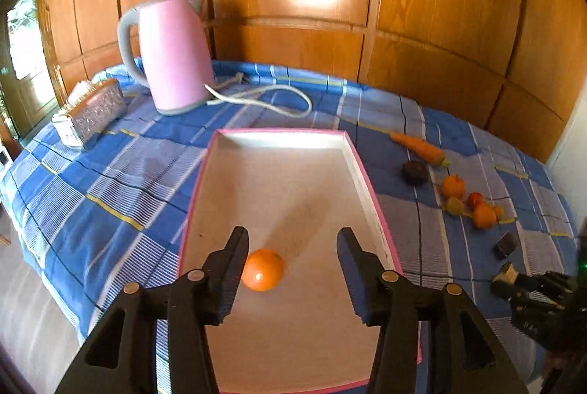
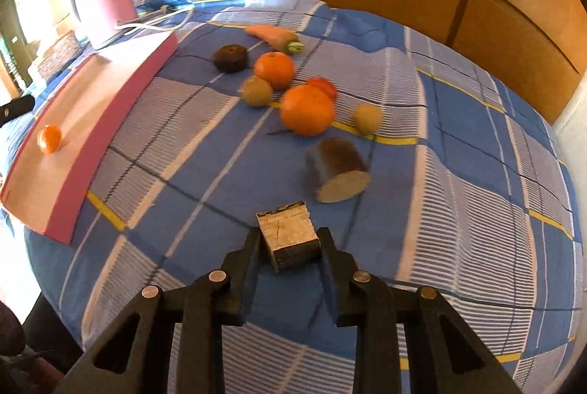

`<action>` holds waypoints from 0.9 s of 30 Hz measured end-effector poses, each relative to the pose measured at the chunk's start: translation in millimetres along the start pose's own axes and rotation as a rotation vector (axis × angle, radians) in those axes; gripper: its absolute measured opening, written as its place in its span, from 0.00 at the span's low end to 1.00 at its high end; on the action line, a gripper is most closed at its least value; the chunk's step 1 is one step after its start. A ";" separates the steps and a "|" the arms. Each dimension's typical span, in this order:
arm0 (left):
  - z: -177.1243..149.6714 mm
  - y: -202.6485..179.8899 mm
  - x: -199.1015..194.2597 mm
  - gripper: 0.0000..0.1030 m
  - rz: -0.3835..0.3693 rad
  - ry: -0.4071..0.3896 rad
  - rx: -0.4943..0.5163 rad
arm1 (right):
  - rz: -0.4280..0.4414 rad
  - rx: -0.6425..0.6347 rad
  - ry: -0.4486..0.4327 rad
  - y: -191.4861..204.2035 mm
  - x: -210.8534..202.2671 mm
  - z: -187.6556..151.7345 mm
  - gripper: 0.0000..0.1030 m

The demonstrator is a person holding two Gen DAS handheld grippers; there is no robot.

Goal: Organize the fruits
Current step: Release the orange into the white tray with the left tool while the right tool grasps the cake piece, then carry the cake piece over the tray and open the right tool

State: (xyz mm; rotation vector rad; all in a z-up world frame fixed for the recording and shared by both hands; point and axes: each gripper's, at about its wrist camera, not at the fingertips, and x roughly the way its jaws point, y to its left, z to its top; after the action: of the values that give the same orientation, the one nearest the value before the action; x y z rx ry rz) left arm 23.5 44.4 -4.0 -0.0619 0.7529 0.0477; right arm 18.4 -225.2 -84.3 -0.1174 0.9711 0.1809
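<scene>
A small orange (image 1: 262,270) lies on the floor of the pink-rimmed white tray (image 1: 286,174). My left gripper (image 1: 291,238) hovers over it, open; the orange sits between the fingers, close beside the left finger, well clear of the right one. My right gripper (image 2: 290,241) is shut on a brown-skinned cut chunk (image 2: 288,229) with a pale face, low over the blue checked cloth. Beyond it lie two oranges (image 2: 308,109), a red tomato (image 2: 326,86), two kiwis (image 2: 256,90), a carrot (image 2: 273,34), a dark round piece (image 2: 230,57) and another cut chunk (image 2: 337,170).
A pink kettle (image 1: 172,53) with a white cord (image 1: 264,97) stands behind the tray, and a silver tissue box (image 1: 91,111) sits to its left. Wooden panelling closes off the back. The table edge drops away on the left.
</scene>
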 end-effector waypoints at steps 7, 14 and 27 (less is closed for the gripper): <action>5.0 10.6 -21.8 0.55 0.023 -0.064 -0.022 | 0.091 -0.054 -0.033 34.6 -4.1 20.6 0.29; 3.6 20.0 -36.1 0.55 0.041 -0.095 -0.031 | 0.202 -0.137 -0.081 83.6 -17.8 45.4 0.29; -2.6 34.1 -45.7 0.56 0.055 -0.107 -0.049 | 0.326 -0.231 -0.081 156.5 -11.4 75.7 0.29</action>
State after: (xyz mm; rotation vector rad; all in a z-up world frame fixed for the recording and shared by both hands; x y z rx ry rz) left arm -13.8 77.2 24.0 -0.0851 0.6464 0.1208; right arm 41.2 -59.6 -35.3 -0.1619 0.8820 0.5937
